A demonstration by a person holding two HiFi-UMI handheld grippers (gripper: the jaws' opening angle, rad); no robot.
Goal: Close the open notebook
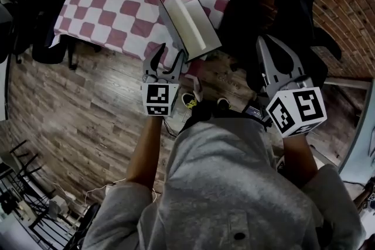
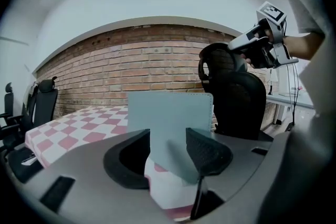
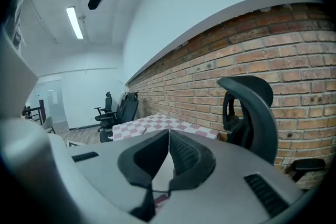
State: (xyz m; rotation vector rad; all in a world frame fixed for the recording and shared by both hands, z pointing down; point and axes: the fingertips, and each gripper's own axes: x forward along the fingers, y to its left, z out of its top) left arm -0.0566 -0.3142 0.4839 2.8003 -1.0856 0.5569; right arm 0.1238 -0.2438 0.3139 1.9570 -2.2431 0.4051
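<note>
While the cover stood up: notebook (image 1: 190,23) not yet closed; judged about midway, with one cover tilted steeply off the white page block.
Left to do: the cover had to tip over onto the pages and lie flat.
Notebook position: at the near edge of the checked tablecloth (image 1: 117,3), its near corner overhanging toward the person.
Left gripper (image 1: 167,60): jaws apart, nothing clamped. The pale cover's face showed between and just beyond them, and its lower corner lay by the right-hand jaw. Contact could not be confirmed.
Right gripper (image 3: 169,136): jaws together, nothing between them. It was held well apart from the notebook, off to the right by the black office chair (image 1: 299,3).
Relation: the left gripper sat just beside the notebook's near edge and pointed at the raised cover.
</note>
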